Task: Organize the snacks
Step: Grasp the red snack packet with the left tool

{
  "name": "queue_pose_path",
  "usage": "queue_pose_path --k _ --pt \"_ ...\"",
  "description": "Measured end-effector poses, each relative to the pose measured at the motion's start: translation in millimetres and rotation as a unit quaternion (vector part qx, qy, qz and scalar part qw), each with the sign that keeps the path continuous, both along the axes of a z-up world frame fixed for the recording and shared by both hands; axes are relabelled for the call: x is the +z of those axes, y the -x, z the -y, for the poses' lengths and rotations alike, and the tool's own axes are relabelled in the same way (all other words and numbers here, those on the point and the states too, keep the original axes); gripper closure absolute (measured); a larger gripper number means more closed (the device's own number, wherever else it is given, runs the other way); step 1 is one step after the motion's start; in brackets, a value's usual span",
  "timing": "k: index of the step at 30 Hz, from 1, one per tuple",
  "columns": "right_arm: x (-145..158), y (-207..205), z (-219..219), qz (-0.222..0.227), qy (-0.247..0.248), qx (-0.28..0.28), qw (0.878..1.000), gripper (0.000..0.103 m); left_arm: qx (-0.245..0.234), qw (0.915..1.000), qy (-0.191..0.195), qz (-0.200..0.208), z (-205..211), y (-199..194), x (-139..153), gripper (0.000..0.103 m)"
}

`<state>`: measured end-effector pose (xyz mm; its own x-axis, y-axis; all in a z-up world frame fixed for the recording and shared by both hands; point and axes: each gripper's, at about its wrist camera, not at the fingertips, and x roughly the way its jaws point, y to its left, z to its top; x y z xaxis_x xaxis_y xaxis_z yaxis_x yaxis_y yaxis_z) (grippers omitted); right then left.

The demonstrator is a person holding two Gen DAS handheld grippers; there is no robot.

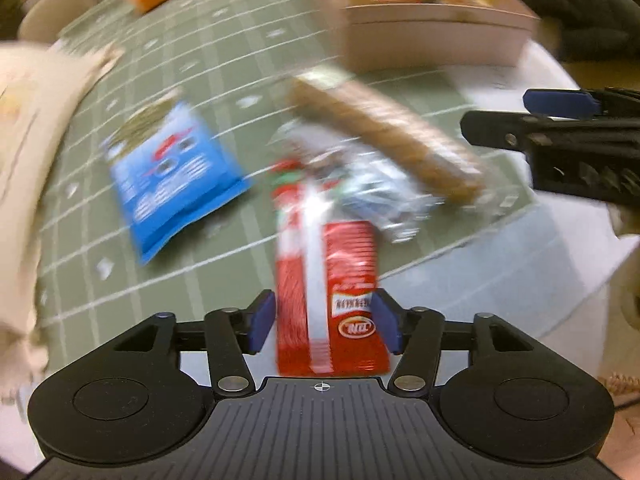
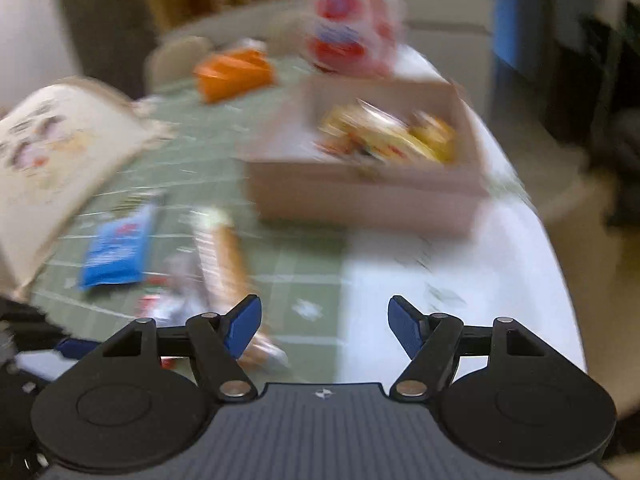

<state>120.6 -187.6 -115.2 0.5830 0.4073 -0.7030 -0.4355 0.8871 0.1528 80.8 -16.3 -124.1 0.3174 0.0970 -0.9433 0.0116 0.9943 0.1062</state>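
Left tongs (image 1: 324, 320) are standing open around a red snack packet (image 1: 328, 280) (light, crinkly, likely slippery); right tongs (image 2: 325, 326) gaping empty.

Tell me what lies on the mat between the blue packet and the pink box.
In the right wrist view, a long brown snack bar in clear wrap lies between the blue packet and the pink box, on the green mat.

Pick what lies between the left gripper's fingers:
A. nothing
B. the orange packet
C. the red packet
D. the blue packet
C: in the left wrist view the red packet sits between the left gripper's blue pads, while the blue packet lies apart on the green mat.
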Motion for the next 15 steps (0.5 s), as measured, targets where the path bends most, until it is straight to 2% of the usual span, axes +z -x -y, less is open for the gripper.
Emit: queue_pose_path --k 2,3,4,7,10,12,15 --pt "4.7 2.5 -21.0 0.007 -0.004 0.051 0.999 0.039 0.019 0.9998 -0.002 0.000 -16.8 3.6 0.6 0.041" --pt "5.0 1.6 -33.1 0.005 -0.007 0.076 0.997 0.053 0.025 0.9997 -0.003 0.000 -23.2 4.1 1.2 0.042" --pt "4.0 0.1 -44.4 0.002 -0.004 0.094 0.996 0.058 0.028 0.9996 0.002 0.001 -29.0 4.0 1.8 0.044" --pt "-0.7 -4.9 -75.3 0.020 0.032 0.116 0.993 0.058 0.009 0.9978 0.065 0.001 -41.3 -1.4 4.6 0.045" --pt "-7.4 -20.5 -83.8 0.009 0.074 0.093 0.993 0.063 -0.022 0.9977 0.059 0.024 -42.1 -6.3 12.8 0.046" --pt "-9.5 -31.5 -72.9 -0.009 0.077 0.078 0.994 0.063 -0.043 0.9974 0.047 0.033 -42.8 -10.7 15.4 0.046" --pt "-8.5 -32.9 -55.7 -0.016 0.087 0.058 0.994 0.063 -0.071 0.9951 0.065 0.019 -46.0 -21.4 10.7 0.046"
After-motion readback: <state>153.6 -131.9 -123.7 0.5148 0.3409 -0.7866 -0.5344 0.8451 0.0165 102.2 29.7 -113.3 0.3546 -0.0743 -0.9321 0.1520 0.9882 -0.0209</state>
